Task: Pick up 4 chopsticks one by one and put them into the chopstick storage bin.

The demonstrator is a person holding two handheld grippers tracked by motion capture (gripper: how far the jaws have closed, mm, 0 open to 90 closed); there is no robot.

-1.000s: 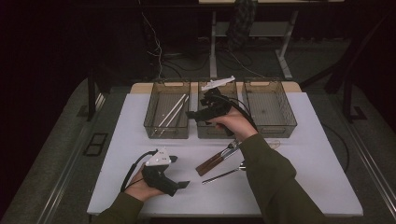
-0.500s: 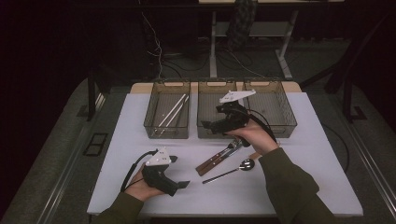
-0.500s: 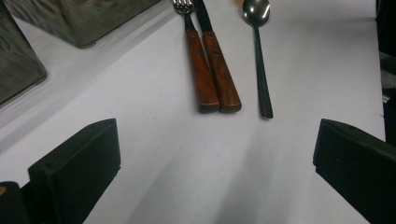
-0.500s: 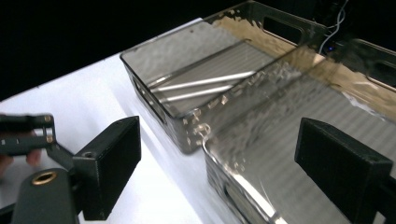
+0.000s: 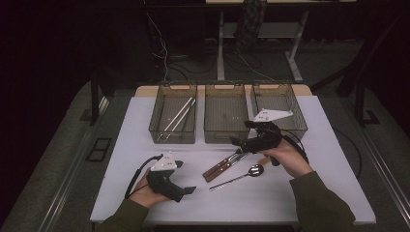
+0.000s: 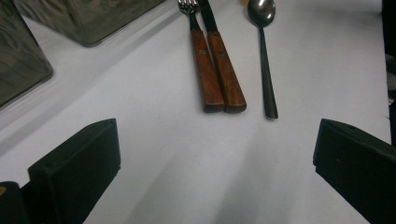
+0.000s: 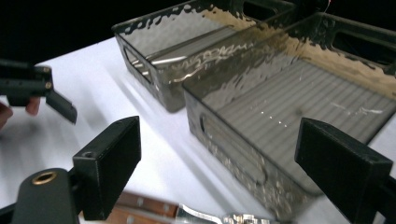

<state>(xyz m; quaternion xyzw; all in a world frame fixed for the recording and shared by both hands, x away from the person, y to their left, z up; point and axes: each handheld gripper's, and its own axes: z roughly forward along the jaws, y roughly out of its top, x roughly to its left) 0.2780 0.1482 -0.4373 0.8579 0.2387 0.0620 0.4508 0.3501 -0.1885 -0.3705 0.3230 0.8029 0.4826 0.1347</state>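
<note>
From above, I have my right tongs (image 5: 238, 143) spread just over the fork (image 5: 231, 161) and knife (image 5: 223, 166), which lie side by side on the white counter (image 5: 145, 145) beside the spoon (image 5: 238, 176). In the left gripper view, my left tongs (image 6: 215, 172) gape, empty, the cutlery ahead. In the right gripper view, the middle bin (image 7: 299, 107) sits beyond the wide jaws.

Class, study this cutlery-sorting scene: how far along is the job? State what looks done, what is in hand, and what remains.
Done: the left bin already holds pale sticks. In hand: the right claw hovers open over the fork and knife, gripping nothing; the left claw rests open on the table. Left: fork, knife and spoon still lie on the table, and the middle bin looks empty.
</note>
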